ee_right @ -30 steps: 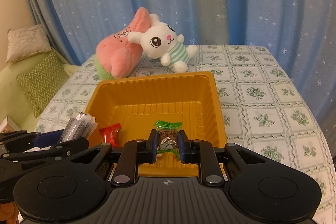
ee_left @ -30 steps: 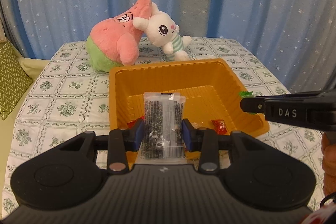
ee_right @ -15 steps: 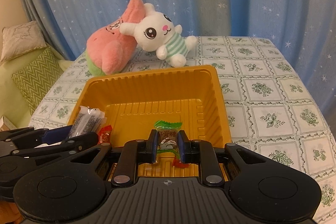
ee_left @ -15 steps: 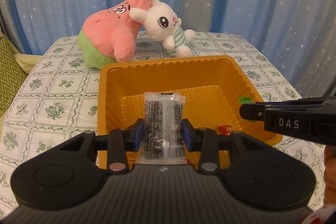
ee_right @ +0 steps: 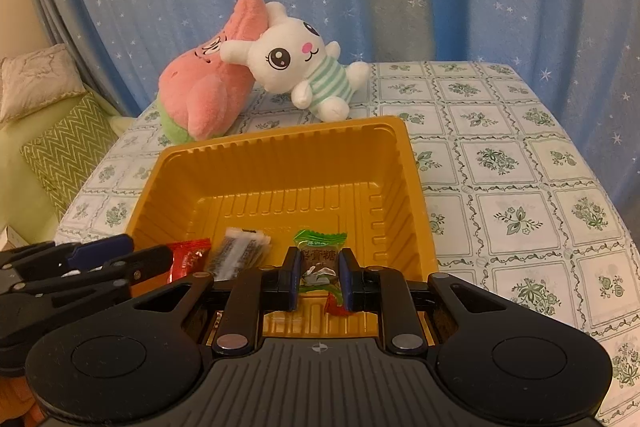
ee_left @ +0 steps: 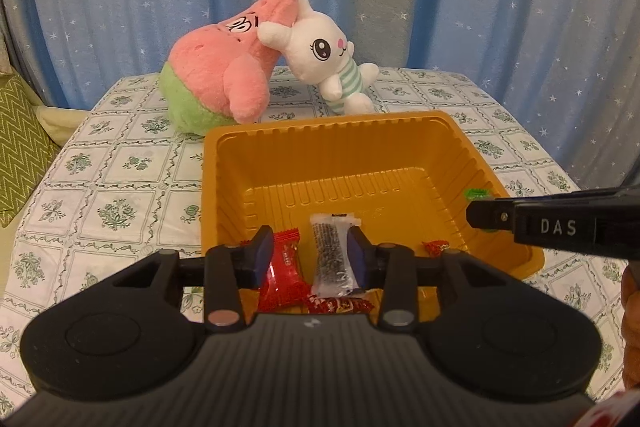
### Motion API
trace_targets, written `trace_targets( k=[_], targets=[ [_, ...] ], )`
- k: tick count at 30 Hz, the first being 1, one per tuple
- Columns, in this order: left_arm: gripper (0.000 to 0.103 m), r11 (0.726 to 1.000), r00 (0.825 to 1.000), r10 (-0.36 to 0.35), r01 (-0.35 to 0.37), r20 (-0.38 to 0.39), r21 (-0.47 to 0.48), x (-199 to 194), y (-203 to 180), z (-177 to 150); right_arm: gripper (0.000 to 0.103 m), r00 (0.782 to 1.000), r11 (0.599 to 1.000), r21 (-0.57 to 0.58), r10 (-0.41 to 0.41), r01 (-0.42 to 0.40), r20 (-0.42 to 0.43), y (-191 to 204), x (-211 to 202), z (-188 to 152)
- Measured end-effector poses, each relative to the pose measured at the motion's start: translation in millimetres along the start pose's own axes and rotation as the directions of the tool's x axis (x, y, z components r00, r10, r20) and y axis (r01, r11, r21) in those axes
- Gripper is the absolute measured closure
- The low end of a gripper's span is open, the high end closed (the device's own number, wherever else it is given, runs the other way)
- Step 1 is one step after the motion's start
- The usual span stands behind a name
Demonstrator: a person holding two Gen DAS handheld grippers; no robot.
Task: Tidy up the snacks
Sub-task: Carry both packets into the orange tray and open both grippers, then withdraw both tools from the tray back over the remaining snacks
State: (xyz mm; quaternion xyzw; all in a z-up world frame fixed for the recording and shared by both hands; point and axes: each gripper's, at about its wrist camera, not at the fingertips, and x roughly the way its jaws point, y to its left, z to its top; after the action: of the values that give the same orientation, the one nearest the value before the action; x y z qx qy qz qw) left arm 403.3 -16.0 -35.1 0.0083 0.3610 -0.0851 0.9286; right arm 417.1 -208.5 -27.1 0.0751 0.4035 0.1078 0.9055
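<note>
1. While the left gripper (ee_left: 310, 259) hangs over the near side of the tray (ee_left: 320, 131), its jaws have just been opening and stand spread; the seed packet (ee_left: 332, 259) lies loose between them, among red sweets (ee_left: 280, 271).
2. The green candy (ee_right: 320, 259) is pinched by the right gripper (ee_right: 320, 279), low over the tray's near right part.
3. The candy would best be released only once low inside the walls, clear of the left gripper.
4. The left gripper should be lifted straight up, so the packet is not dragged.
</note>
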Motion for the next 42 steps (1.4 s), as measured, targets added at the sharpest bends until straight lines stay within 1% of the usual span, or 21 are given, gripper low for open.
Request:
trace_targets(
  k=[6, 8, 11, 12, 13, 15, 18, 24, 26, 29, 32, 38, 42],
  targets=[
    [0.061, 1.000, 1.000, 0.013, -0.013, -0.002, -0.020, -8, 9, -6, 0.083, 1.000, 1.000, 0.003, 0.013, -0.013, 0.010, 6, -2, 5],
    [0.059, 1.000, 1.000, 0.016, -0.016, -0.003, -0.024, -11, 11, -9, 0.082, 0.999, 0.999, 0.003, 0.043, -0.043, 0.033, 6, -4, 6],
    [0.055, 0.999, 1.000, 0.023, -0.023, -0.001, -0.034, -18, 15, -14, 0.081, 0.996, 0.997, -0.001, 0.074, -0.074, 0.042, 7, -5, 8],
    [0.054, 0.999, 1.000, 0.024, -0.024, -0.001, -0.035, -20, 15, -16, 0.078, 0.996, 0.998, -0.002, 0.070, -0.070, 0.046, 7, -7, 8],
    [0.054, 0.999, 1.000, 0.027, -0.027, -0.001, -0.036, -24, 16, -18, 0.073, 0.997, 0.998, 0.000, 0.065, -0.065, 0.050, 6, -8, 7],
    [0.053, 0.999, 1.000, 0.031, -0.031, -0.003, -0.034, -30, 16, -24, 0.069, 0.997, 0.998, 0.017, 0.057, -0.058, 0.051, 4, -13, 4],
    [0.053, 0.999, 0.999, 0.034, -0.034, -0.008, -0.040, -42, 17, -33, 0.069, 0.999, 0.999, 0.026, 0.037, -0.038, 0.036, 3, -21, -3],
    [0.047, 0.996, 0.998, 0.060, -0.061, -0.007, -0.063, -77, 16, -51, 0.068, 1.000, 1.000, -0.017, 0.004, -0.004, 0.029, 12, -54, -25],
    [0.044, 0.995, 0.998, 0.065, -0.065, -0.007, -0.075, -90, 16, -58, 0.068, 0.999, 1.000, -0.021, 0.002, -0.001, 0.036, 16, -68, -34],
    [0.042, 0.994, 0.997, 0.075, -0.075, -0.008, -0.077, -112, 13, -70, 0.067, 0.999, 0.999, -0.046, -0.008, 0.010, 0.048, 24, -92, -51],
    [0.040, 0.994, 0.997, 0.075, -0.075, -0.007, -0.085, -135, 10, -82, 0.064, 0.998, 0.997, -0.071, -0.020, 0.024, 0.057, 33, -115, -67],
    [0.035, 0.994, 0.997, 0.078, -0.077, 0.012, -0.076, -178, 1, -104, 0.057, 0.996, 0.996, -0.080, -0.039, 0.046, 0.086, 48, -159, -98],
    [0.032, 0.994, 0.997, 0.074, -0.072, 0.019, -0.082, -203, -5, -118, 0.048, 0.992, 0.991, -0.110, -0.062, 0.074, 0.107, 59, -185, -120]
  ],
)
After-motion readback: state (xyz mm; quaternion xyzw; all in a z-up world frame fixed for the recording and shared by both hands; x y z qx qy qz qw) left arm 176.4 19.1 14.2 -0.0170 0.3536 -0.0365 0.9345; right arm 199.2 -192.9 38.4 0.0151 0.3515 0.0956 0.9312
